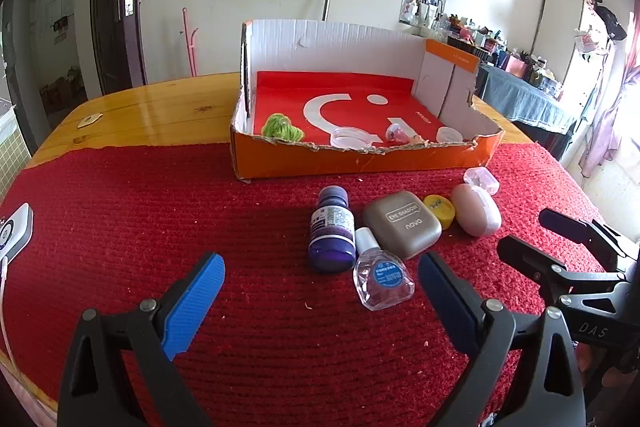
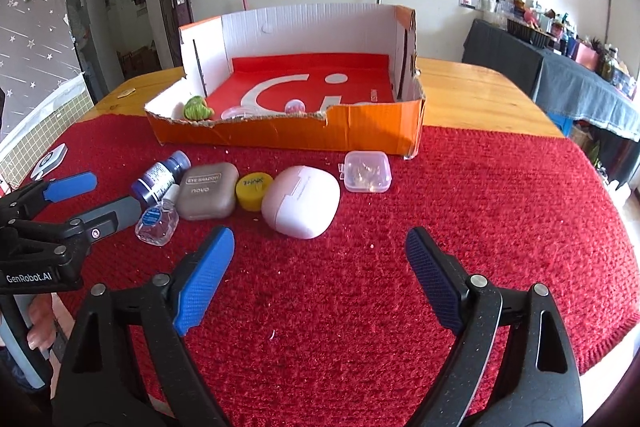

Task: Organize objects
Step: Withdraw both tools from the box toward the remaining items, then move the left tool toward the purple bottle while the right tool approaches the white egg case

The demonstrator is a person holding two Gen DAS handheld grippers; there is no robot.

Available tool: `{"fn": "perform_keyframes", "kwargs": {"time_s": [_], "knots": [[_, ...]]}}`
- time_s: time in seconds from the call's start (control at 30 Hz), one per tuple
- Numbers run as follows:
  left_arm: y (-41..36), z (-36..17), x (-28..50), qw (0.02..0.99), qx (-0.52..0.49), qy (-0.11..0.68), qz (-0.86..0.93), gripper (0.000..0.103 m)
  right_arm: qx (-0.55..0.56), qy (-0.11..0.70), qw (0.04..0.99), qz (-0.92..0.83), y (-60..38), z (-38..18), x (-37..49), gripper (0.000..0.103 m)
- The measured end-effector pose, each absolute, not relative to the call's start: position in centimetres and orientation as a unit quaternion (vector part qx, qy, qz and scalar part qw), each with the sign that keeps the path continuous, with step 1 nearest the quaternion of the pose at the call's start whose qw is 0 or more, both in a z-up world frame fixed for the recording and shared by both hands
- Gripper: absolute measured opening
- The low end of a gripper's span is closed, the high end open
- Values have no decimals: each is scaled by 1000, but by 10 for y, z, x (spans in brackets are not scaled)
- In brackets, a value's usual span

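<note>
On the red mat, in front of the orange box (image 1: 360, 159), lie in a row: a purple bottle (image 1: 333, 231) on its side, a clear dropper bottle (image 1: 380, 277), a grey eye shadow case (image 1: 402, 223), a yellow round cap (image 1: 439, 211), a pink oval case (image 1: 476, 209) and a small clear box (image 2: 368, 171).

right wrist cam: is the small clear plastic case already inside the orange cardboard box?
No, the small clear plastic case sits on the red mat just in front of the orange cardboard box, outside its front wall.
</note>
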State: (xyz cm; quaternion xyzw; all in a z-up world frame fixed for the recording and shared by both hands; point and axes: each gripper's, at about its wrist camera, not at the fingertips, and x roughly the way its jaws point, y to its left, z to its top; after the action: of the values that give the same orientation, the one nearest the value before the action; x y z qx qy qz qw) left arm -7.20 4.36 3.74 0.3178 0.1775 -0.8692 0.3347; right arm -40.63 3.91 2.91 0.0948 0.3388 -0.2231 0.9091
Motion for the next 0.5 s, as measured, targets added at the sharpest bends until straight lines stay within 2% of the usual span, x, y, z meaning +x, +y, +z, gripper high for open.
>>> {"fn": "perform_keyframes", "kwargs": {"time_s": [0.5], "knots": [[34, 33, -74, 336, 324, 185, -865, 99, 121, 346, 908, -204, 29, 23, -403, 88]]}}
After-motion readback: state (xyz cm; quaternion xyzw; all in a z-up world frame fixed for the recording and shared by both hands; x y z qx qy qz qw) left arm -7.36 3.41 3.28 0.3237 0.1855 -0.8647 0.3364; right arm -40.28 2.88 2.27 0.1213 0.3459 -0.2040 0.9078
